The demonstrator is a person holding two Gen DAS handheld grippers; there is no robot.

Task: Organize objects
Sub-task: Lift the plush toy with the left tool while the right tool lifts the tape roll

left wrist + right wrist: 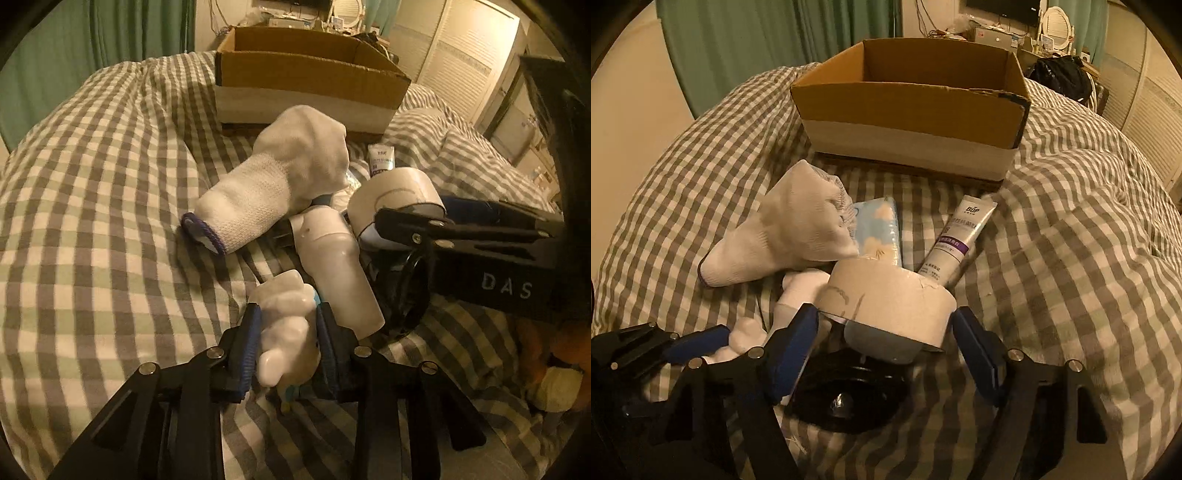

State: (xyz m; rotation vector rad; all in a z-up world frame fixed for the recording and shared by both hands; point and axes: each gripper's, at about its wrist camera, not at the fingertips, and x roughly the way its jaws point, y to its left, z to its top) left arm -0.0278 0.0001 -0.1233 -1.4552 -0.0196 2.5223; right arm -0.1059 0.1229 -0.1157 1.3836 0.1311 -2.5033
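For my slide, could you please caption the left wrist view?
Left claw shut on white plastic figurine before open cardboard box.

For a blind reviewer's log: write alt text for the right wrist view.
The right gripper has open jaws around a roll of tape on a checked bedspread. Beyond lie a white sock, a tissue pack and a BOP tube, before an open cardboard box.

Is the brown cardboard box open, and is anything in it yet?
The brown cardboard box is open: no flaps cover its top, and its bare inner walls show. Its floor is hidden behind the front wall, so the contents cannot be told.
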